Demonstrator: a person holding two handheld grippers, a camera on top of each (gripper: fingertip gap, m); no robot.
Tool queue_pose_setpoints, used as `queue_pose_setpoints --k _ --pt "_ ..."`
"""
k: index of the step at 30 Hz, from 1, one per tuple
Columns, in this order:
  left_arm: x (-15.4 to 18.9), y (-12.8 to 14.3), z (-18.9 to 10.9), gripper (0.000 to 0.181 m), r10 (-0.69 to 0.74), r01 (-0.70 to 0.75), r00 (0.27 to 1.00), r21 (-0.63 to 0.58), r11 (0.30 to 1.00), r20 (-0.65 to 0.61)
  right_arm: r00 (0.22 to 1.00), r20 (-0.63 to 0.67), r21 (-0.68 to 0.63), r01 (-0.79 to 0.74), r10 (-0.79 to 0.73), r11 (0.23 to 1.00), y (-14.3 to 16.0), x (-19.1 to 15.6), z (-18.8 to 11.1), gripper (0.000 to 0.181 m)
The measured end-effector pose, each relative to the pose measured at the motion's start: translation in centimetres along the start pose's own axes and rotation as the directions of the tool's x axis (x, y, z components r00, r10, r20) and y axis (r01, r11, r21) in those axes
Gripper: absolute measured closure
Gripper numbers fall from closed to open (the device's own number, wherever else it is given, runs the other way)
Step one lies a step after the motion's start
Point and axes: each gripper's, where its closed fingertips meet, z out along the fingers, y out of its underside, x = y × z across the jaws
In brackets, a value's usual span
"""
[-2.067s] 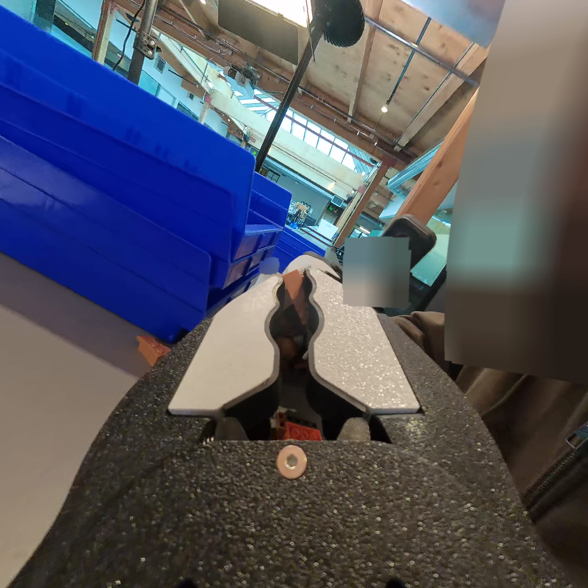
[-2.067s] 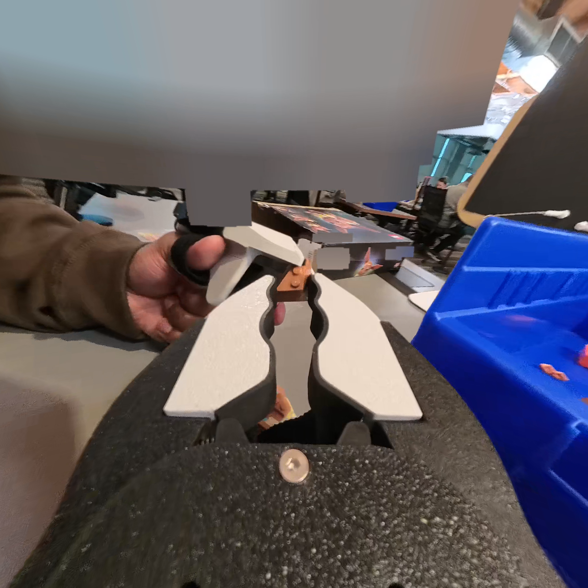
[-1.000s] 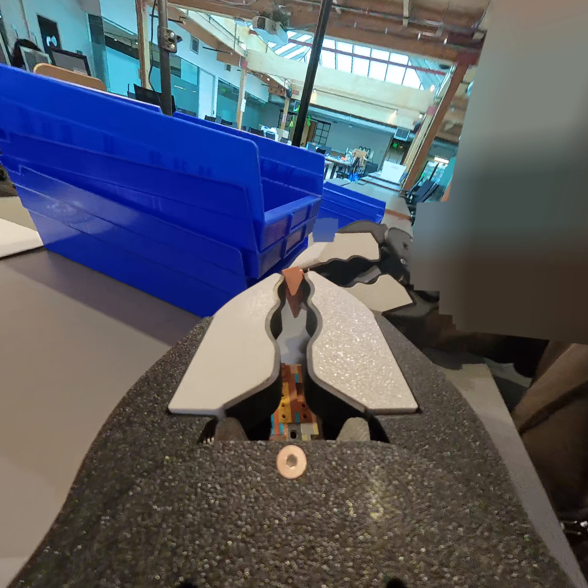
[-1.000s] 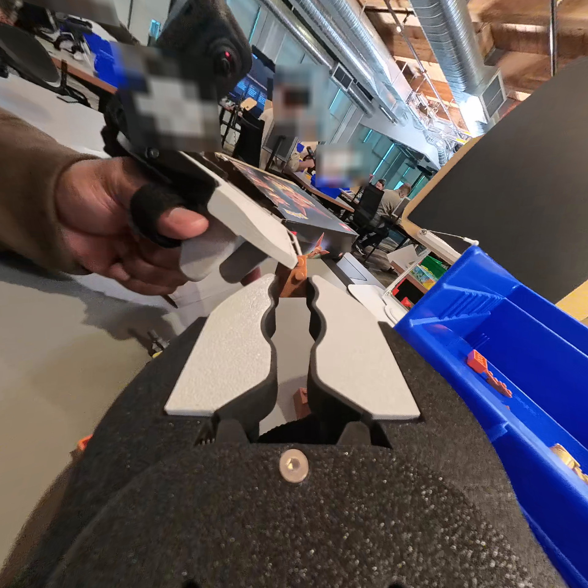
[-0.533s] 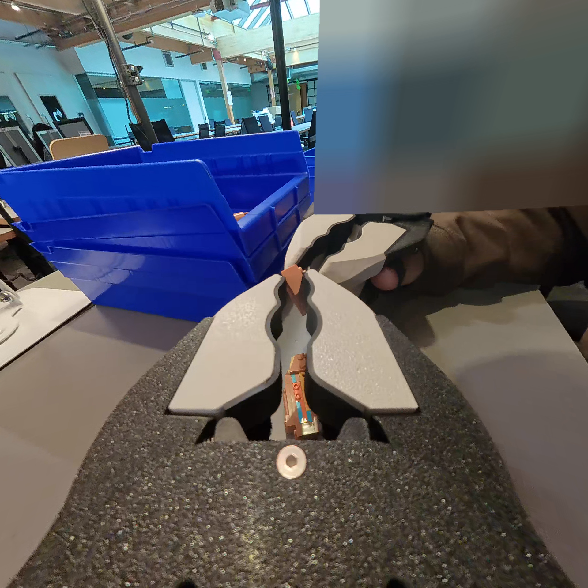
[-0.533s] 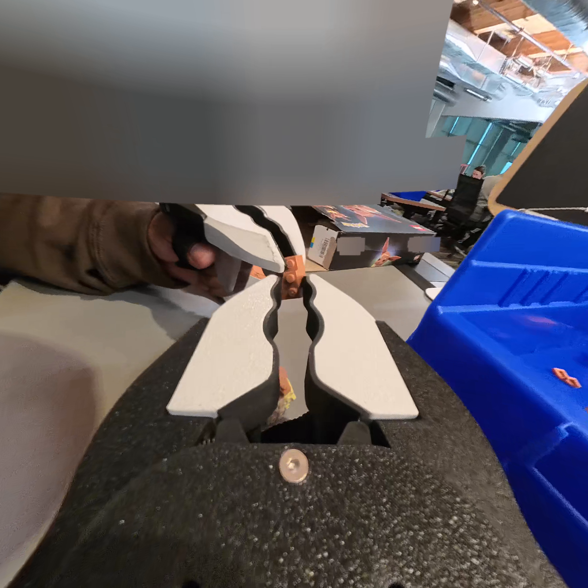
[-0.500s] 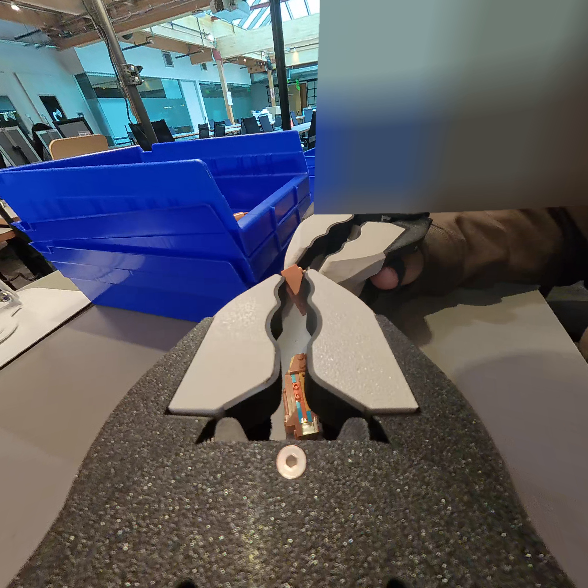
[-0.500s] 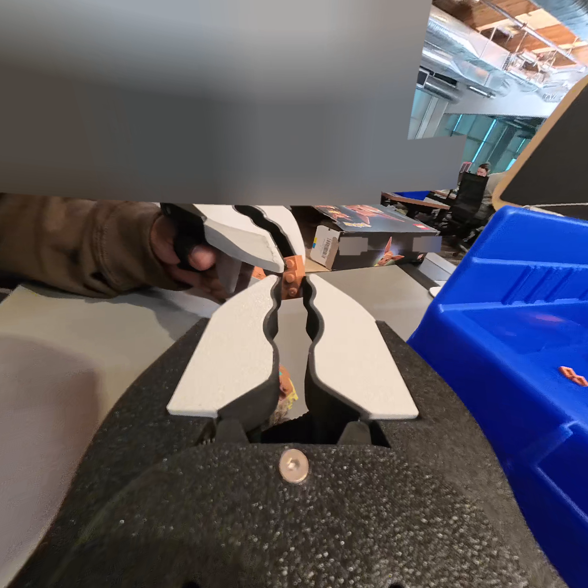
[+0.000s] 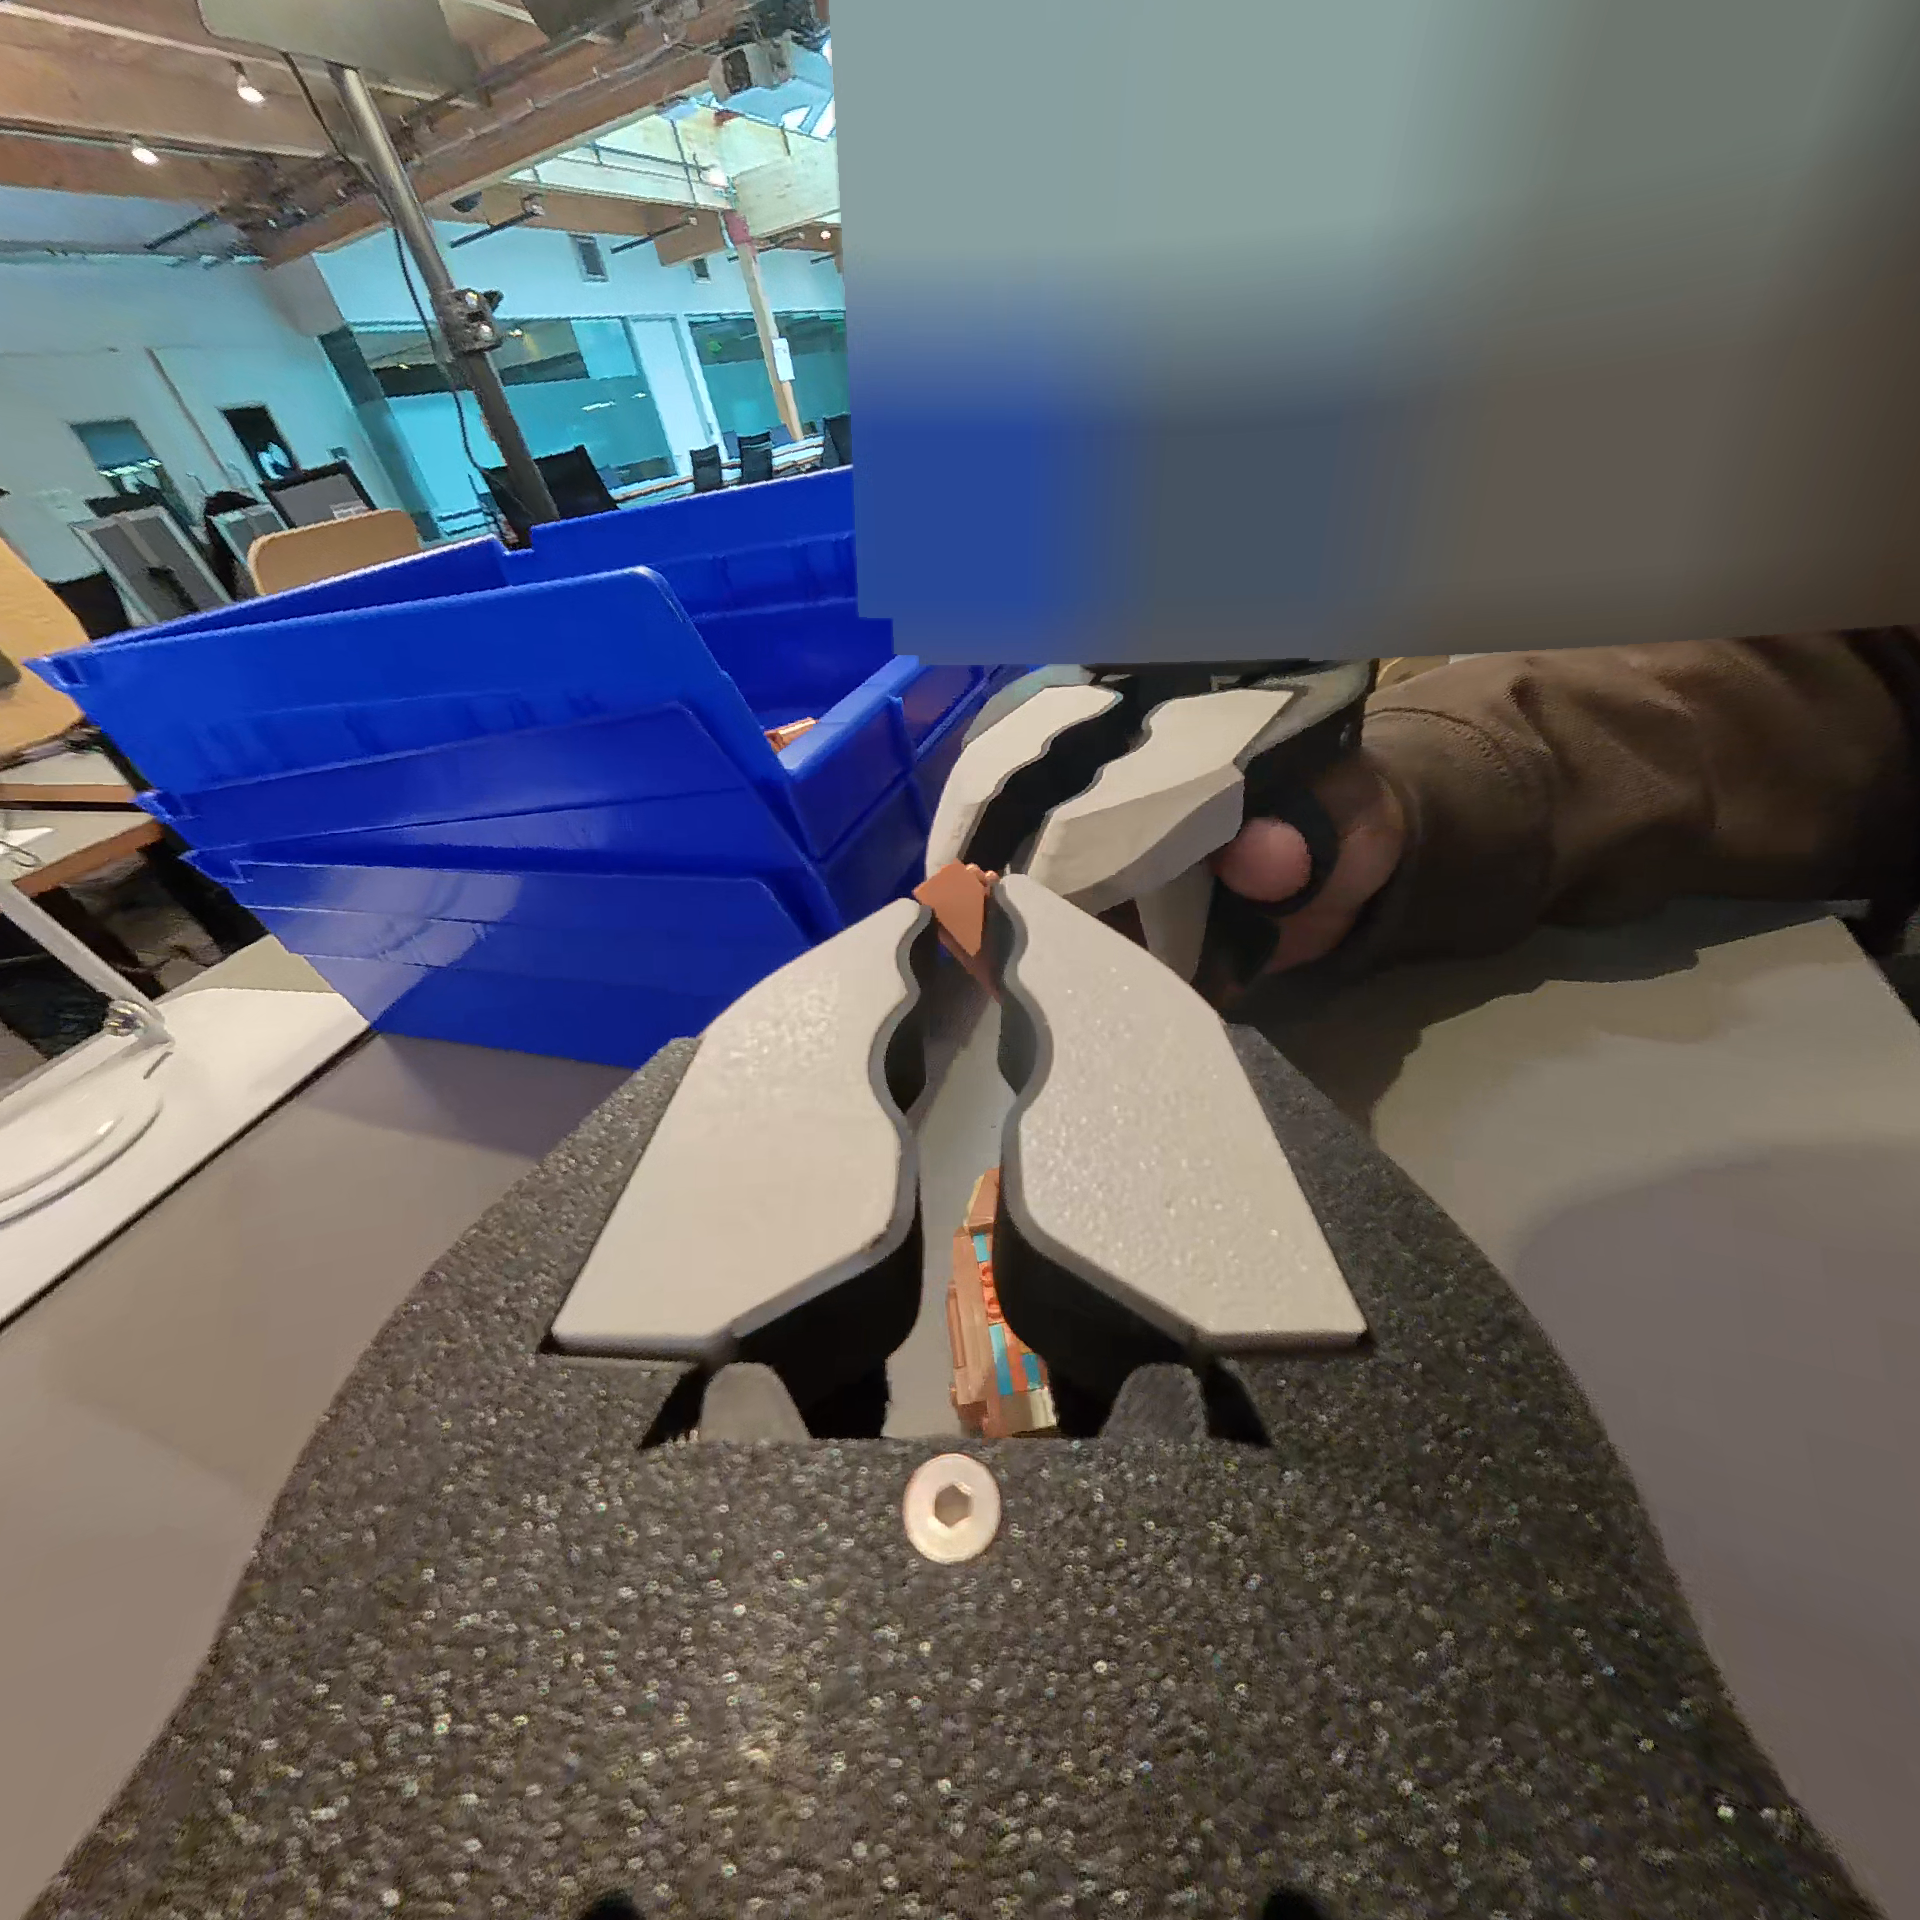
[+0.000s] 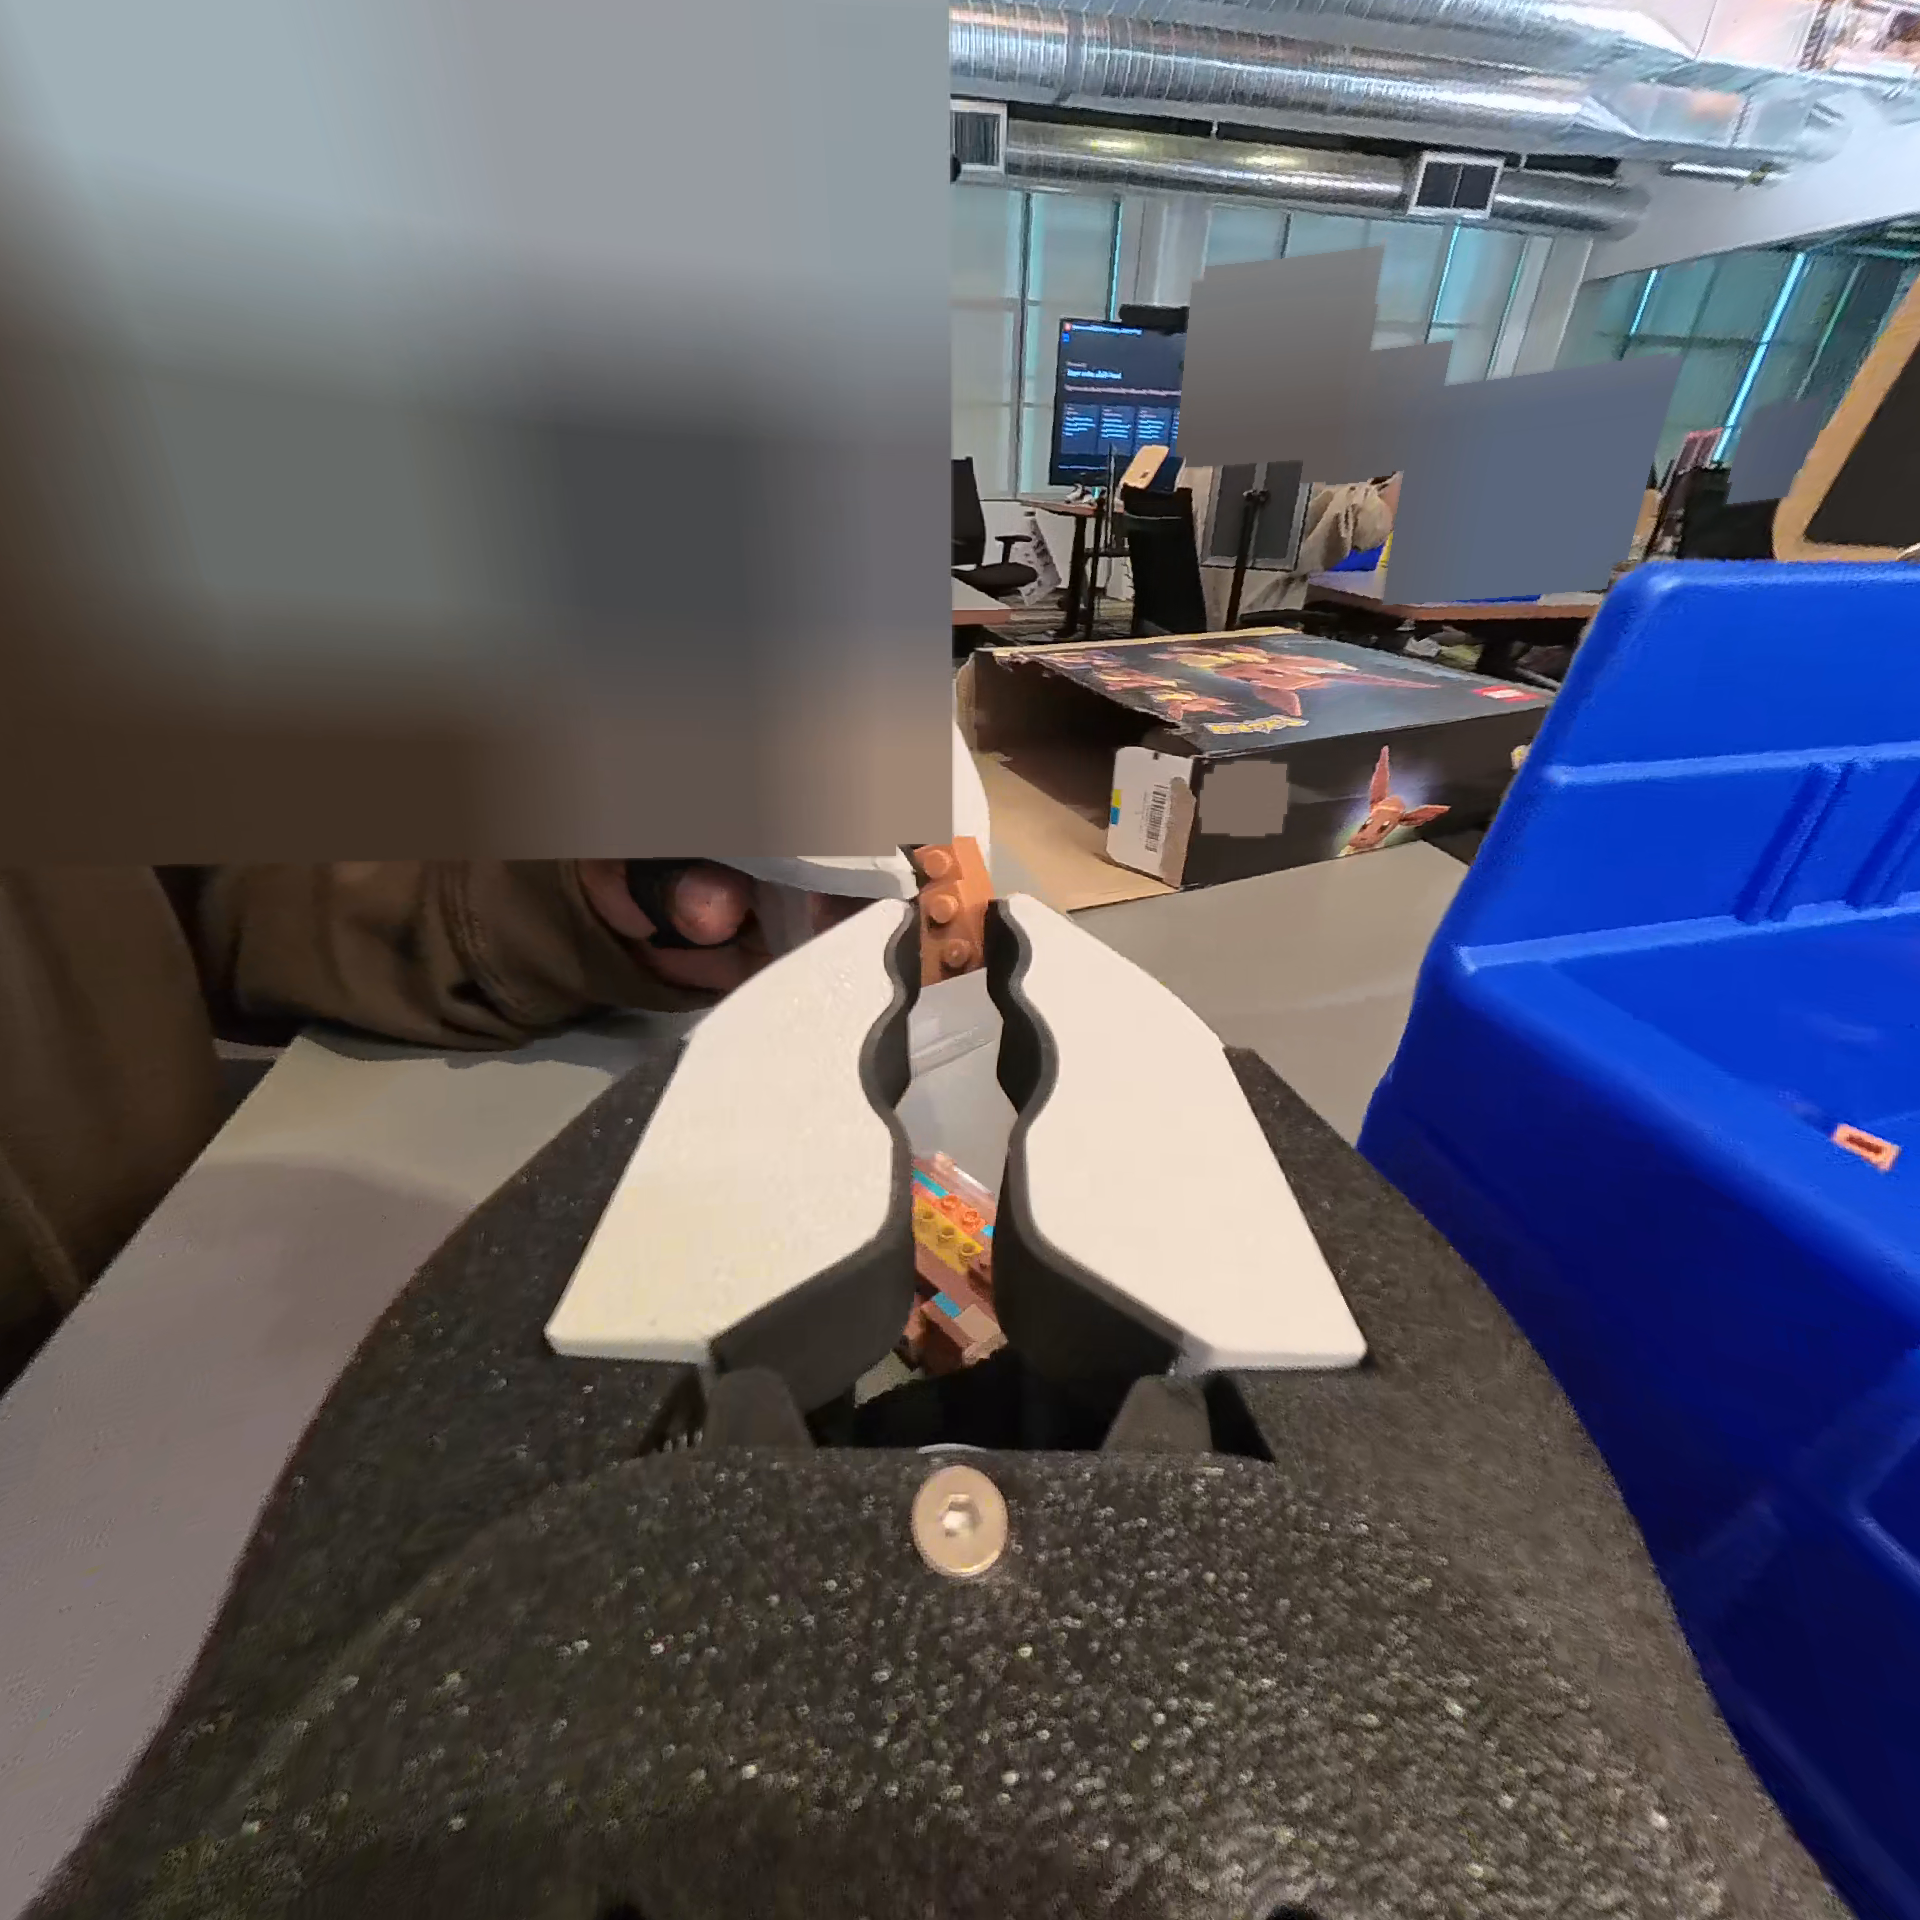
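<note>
My left gripper (image 9: 961,920) is shut on a small brown sloped brick (image 9: 958,906) at its tips. My right gripper (image 10: 951,925) is shut on a brown studded plate (image 10: 951,914). The two grippers meet tip to tip above the grey table (image 9: 1610,1195); I cannot tell whether the two pieces are joined. The right gripper (image 9: 1091,790) shows in the left wrist view, held by a hand (image 9: 1309,842). A small multicoloured brick model lies on the table under both grippers, seen between the fingers in the left wrist view (image 9: 987,1340) and in the right wrist view (image 10: 951,1247).
A stack of blue bins (image 9: 499,810) stands at the left in the left wrist view. A blue bin (image 10: 1683,1039) with a loose orange piece (image 10: 1865,1146) stands close on the right in the right wrist view. A printed cardboard box (image 10: 1247,748) lies beyond. A brown sleeve (image 10: 395,956) rests on the table. My two grippers' fingertips are within a few centimetres of each other.
Both grippers stayed shut on their pieces, tips close together. Both views swung round and levelled out. The brick plate stands more upright in the right gripper's tips.
</note>
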Motion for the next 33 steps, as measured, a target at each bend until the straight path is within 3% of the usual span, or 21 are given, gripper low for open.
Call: queue_pose_setpoints --k 4,8,11,15,23,30,31,33 --pt "-0.1 0.2 0.1 0.172 0.048 -0.047 0.998 -0.021 0.999 0.049 0.999 -0.024 -0.015 0.035 -0.035 0.999 0.2 0.2 0.0 0.169" --pt "-0.5 0.9 0.3 0.172 -0.051 0.053 0.998 -0.041 0.998 0.042 0.931 -0.144 -0.134 0.317 -0.335 0.939 0.7 0.7 0.1 0.170" --pt "-0.7 1.3 0.4 0.172 -0.152 0.154 0.988 -0.049 0.987 0.033 0.871 -0.187 -0.195 0.420 -0.454 0.886 1.0 1.0 0.1 0.170" --pt "-0.9 1.8 0.6 0.172 -0.257 0.258 0.966 -0.056 0.965 0.017 0.832 -0.206 -0.232 0.470 -0.516 0.851 1.3 1.3 0.1 0.170" --pt "-1.4 2.9 0.8 0.172 -0.321 0.324 0.946 -0.085 0.942 0.049 0.712 -0.224 -0.355 0.576 -0.665 0.736 2.2 2.0 0.2 0.171" --pt "-1.6 3.3 0.8 0.172 -0.432 0.431 0.902 -0.049 0.901 0.004 0.643 -0.232 -0.377 0.632 -0.730 0.677 2.4 2.0 0.3 0.171" --pt "-3.0 4.2 0.5 0.172 -0.471 0.476 0.877 -0.040 0.878 0.095 0.635 -0.216 -0.351 0.658 -0.742 0.666 2.3 1.3 0.5 0.171" --pt "-5.1 3.7 -0.6 0.173 -0.560 0.558 0.824 0.048 0.828 0.087 0.584 -0.204 -0.305 0.725 -0.786 0.618 1.7 -0.5 0.9 0.171"
